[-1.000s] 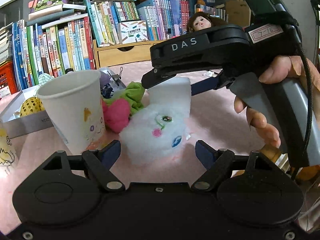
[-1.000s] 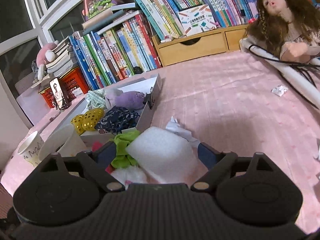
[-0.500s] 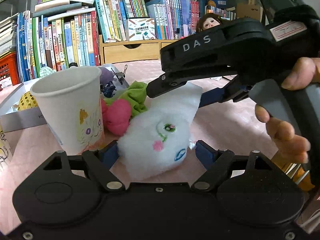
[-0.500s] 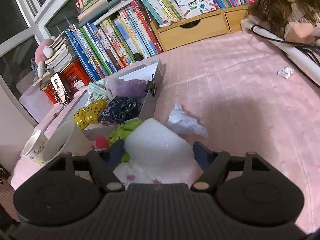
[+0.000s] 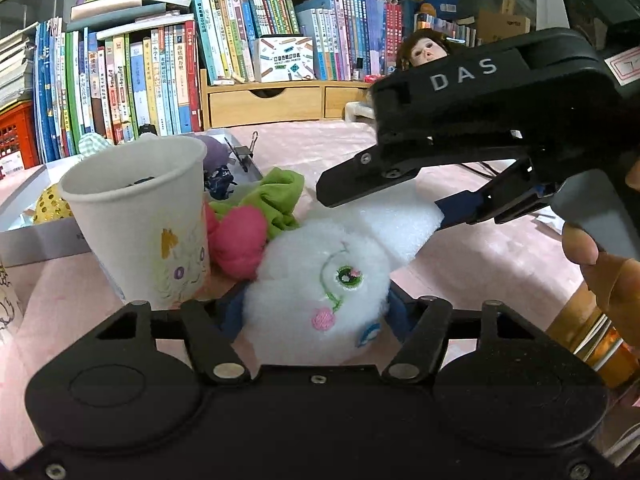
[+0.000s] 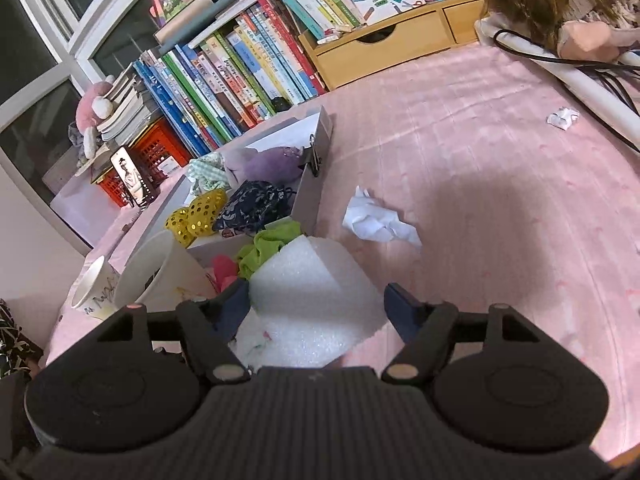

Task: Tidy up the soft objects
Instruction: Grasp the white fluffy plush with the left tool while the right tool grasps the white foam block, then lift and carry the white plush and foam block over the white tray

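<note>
Hidden/cut off: the left gripper (image 5: 316,304) shows only the blue inner edges of its fingers; the white plush toy (image 5: 320,292) bulges over both, so the pad faces can't be seen. The plush's lower part is lost behind the gripper body. The white foam block (image 6: 308,300) is partly covered: in the left wrist view the right gripper's black body hides its top, and in the right wrist view its near end runs under the housing. The paper cup (image 5: 144,220) blocks part of the pink cloth (image 5: 240,240) and the grey box (image 6: 312,184) behind. Cup's contents too dark to make out.

Pose: left gripper points down at a slant toward the pink surface (image 6: 480,184); its jaws have just been closing and now squeeze the plush on both sides. Right gripper (image 6: 316,304) comes in from the right, tilted down, a hand (image 5: 600,264) wrapped on its grey handle. Its jaws narrowed a moment ago; the left finger touches the foam block, and the right finger stands just off its edge, so no full grip yet.

Green cloth (image 5: 276,196) lies behind the plush, touching the pink one. Crumpled tissue (image 6: 376,220) sits apart on the surface.
</note>
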Demonstrator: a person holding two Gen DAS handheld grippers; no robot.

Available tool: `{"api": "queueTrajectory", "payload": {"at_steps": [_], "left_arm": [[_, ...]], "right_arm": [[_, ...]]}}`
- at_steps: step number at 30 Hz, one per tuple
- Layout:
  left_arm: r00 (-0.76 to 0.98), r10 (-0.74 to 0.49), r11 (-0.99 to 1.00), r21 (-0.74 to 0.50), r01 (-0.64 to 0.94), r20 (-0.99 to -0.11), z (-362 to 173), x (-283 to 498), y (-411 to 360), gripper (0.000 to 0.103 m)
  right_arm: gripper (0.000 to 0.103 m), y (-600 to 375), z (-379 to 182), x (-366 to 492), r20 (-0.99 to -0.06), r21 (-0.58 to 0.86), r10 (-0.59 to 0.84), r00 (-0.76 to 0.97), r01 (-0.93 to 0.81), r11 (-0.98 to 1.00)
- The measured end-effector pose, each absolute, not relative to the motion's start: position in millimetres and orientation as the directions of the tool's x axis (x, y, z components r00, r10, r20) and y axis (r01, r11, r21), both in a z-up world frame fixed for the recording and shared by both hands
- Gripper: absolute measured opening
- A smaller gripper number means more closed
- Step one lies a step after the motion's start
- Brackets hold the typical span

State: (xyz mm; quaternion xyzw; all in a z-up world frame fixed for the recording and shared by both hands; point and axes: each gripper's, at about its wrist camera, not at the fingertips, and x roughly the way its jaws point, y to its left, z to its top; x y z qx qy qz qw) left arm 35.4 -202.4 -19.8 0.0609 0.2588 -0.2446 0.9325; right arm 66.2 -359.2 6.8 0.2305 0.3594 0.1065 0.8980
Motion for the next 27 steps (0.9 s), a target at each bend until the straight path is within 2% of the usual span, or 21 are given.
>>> {"api": "queueTrajectory", "payload": {"at_steps": [14,21,27], "left_arm": [[0.745,-0.477,0.844,-0.008,0.536,-0.467,0,7,-193,0.063],[0.761,-0.513,0.835,-0.026,0.549,-0.398,31,-12,-172,0.063],[0.792,-0.496,0.851,-0.017,0.525,-0.357,66,-12,-150,0.063]], "right_arm": [[0.071,-365,26,47,-0.564,0.518,0.332,0.756,0.011,0.856],[0.070,-363,48,42,-0.541,0.490,0.289,0.790,0.017,0.872],[0.069,-355,65,47,-0.515,0.484,0.273,0.813,0.012,0.875]]}}
